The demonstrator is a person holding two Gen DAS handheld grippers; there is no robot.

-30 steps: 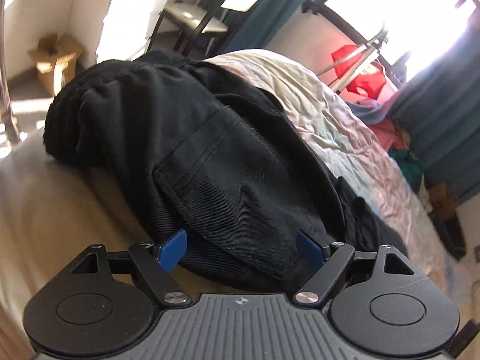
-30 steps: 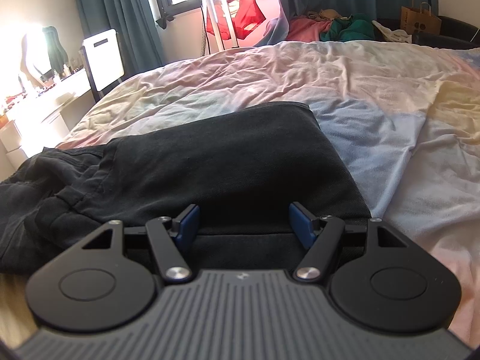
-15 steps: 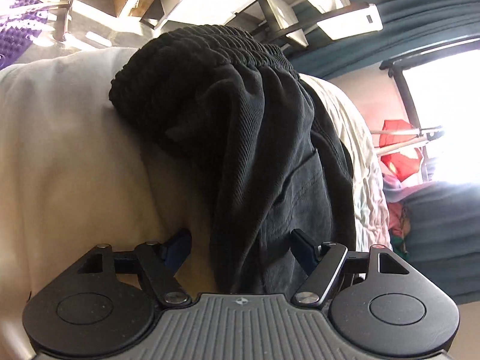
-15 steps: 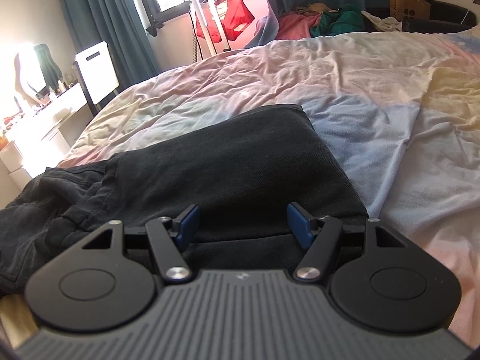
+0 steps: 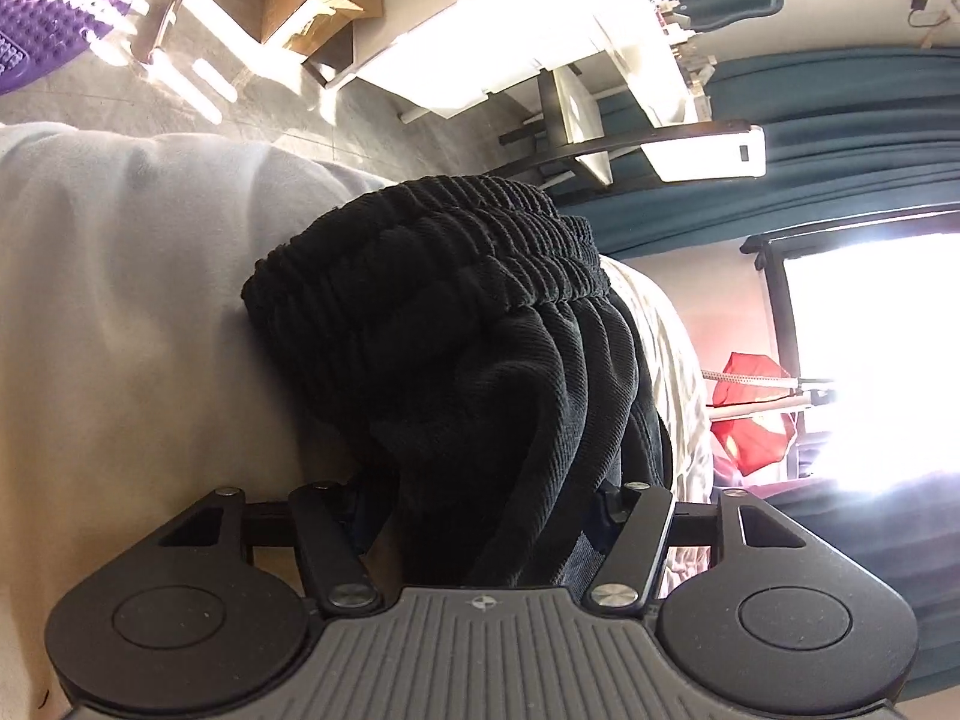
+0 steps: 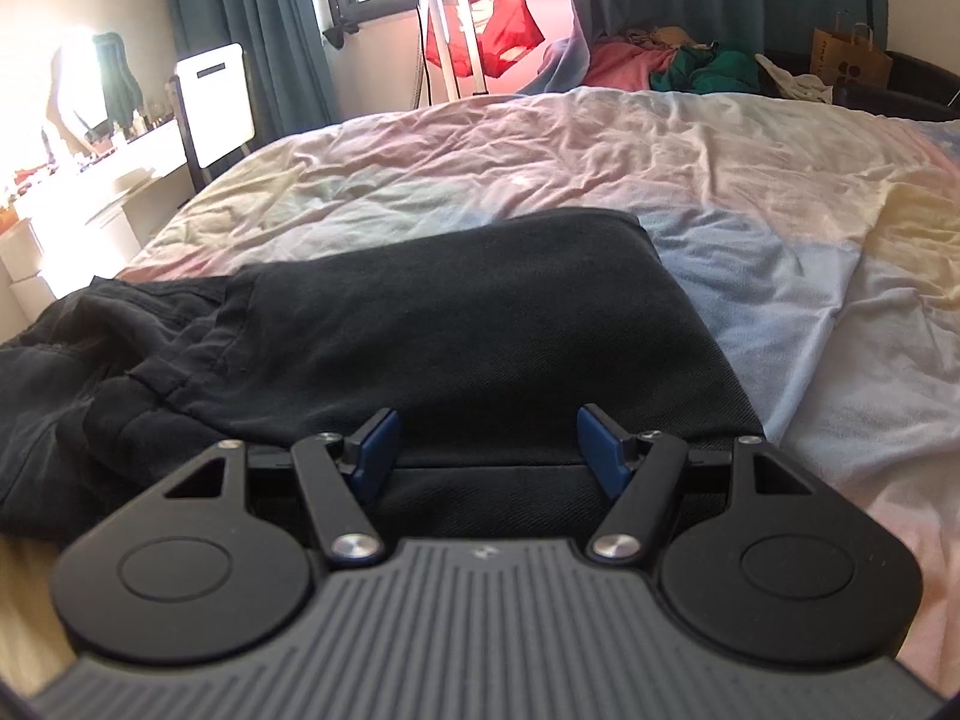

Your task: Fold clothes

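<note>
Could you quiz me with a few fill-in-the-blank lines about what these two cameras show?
1. The trousers lying on the bed are ____ in colour.
2. The pads of the right tongs are ____ in colour.
3. The gathered, ribbed end of the trousers facing the left camera is the ____.
4. The garment hanging on the rack by the window is ____.

Missing words: black; blue; waistband; red
</note>
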